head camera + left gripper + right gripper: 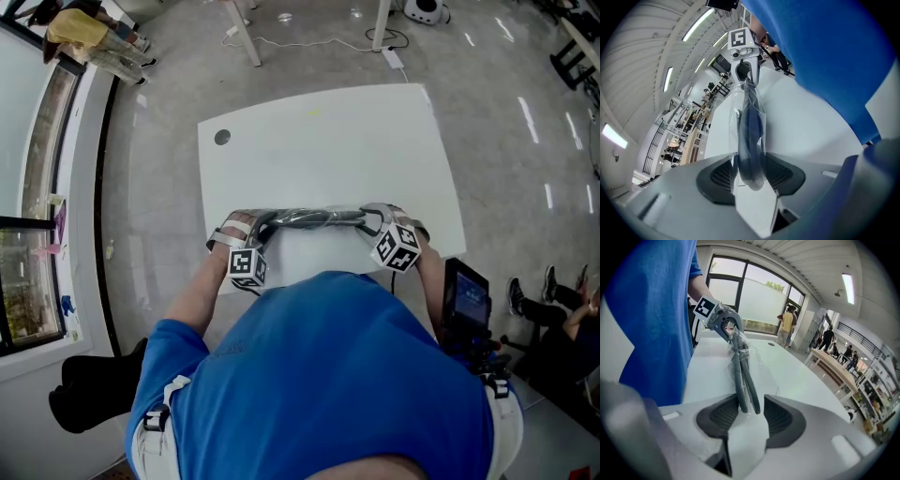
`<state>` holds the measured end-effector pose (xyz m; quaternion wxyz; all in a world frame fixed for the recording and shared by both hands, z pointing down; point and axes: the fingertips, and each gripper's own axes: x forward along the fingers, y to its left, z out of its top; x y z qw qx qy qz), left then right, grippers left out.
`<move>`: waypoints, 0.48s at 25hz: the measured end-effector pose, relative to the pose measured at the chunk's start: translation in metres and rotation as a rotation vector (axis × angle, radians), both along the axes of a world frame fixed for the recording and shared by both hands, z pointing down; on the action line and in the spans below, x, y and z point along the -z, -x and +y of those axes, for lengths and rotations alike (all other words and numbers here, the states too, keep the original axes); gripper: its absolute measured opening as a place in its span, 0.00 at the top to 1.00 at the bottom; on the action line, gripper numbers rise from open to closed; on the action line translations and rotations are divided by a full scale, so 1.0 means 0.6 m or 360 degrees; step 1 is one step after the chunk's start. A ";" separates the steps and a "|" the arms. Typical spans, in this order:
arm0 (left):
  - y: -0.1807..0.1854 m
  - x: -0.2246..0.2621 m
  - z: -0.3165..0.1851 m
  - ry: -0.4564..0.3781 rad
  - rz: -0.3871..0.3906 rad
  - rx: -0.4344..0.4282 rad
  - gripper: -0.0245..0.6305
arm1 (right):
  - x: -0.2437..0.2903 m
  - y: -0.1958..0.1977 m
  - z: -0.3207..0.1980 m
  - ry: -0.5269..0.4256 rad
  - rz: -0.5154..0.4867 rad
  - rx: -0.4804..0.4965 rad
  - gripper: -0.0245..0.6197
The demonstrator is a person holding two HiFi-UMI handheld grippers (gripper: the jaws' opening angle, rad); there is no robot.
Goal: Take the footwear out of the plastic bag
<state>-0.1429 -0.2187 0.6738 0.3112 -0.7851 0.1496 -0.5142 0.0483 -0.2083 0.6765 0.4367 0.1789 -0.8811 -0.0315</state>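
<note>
A clear plastic bag (314, 218) with dark footwear inside hangs stretched between my two grippers, just above the near edge of the white table (328, 141). My left gripper (262, 225) grips the bag's left end. In the left gripper view, the left gripper (750, 176) has its pads pressed on the bagged footwear (750, 131). My right gripper (370, 221) is at the bag's right end. In the right gripper view, the right gripper (752, 411) stands open. The footwear's end (740, 376) lies between its pads, with a gap on one side.
A round hole (222, 137) sits near the table's far left corner. Table legs and a cable (309, 42) are on the floor beyond. A seated person's legs (553, 309) are at the right. A window wall (28, 234) runs along the left.
</note>
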 end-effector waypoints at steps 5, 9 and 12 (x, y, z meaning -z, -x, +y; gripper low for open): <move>0.000 -0.001 0.003 0.0019 0.0001 0.0007 0.70 | 0.003 0.009 -0.008 -0.0101 0.0129 0.0033 0.71; -0.002 0.002 0.001 0.0037 0.0004 0.0000 0.70 | 0.010 0.038 -0.007 -0.0126 0.0161 0.0120 0.71; -0.013 0.007 0.003 0.0041 0.0011 -0.0020 0.70 | 0.005 0.051 -0.008 -0.0122 0.0213 0.0157 0.71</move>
